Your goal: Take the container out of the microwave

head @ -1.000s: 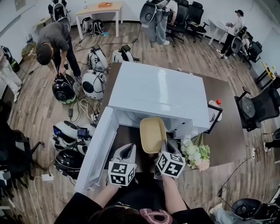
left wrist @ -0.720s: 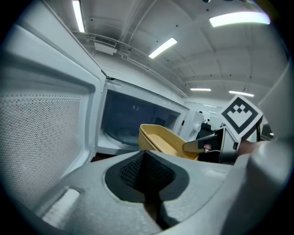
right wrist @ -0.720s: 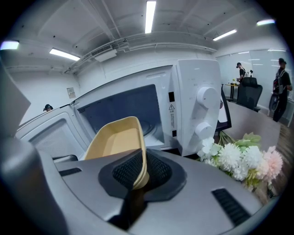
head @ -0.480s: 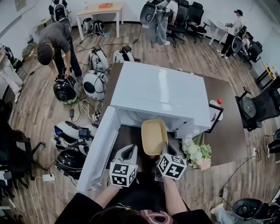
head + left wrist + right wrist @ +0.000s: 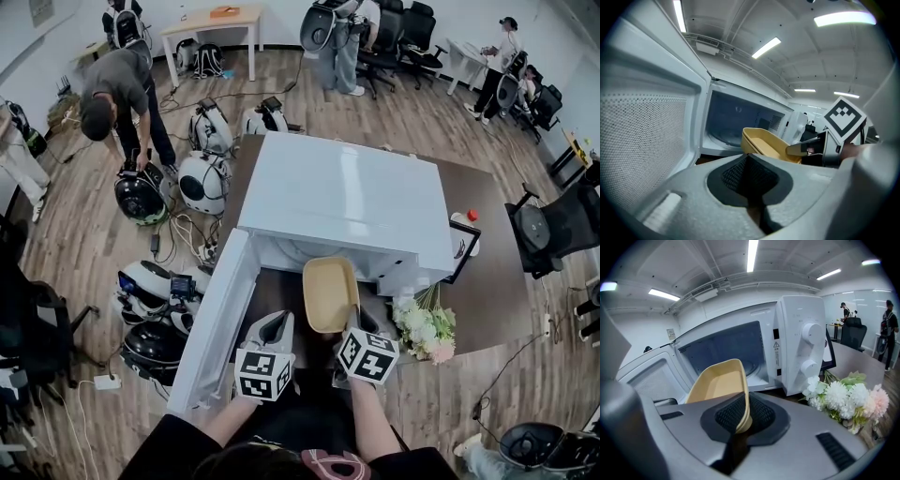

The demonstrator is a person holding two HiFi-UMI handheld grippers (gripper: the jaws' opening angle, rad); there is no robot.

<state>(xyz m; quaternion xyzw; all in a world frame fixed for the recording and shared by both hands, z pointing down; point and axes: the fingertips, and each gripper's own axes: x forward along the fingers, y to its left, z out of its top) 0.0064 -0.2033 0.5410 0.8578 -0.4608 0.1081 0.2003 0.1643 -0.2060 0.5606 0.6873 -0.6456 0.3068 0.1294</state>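
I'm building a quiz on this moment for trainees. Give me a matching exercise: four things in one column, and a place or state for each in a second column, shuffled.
Things
1. container
2. microwave door
3. left gripper
4. flowers

Places or states
A. swung open
B. lying on the table, right of the microwave
C. rim pinched by the right gripper
D. fingers together, nothing between them

Pairs: 1-C, 2-A, 3-D, 4-B
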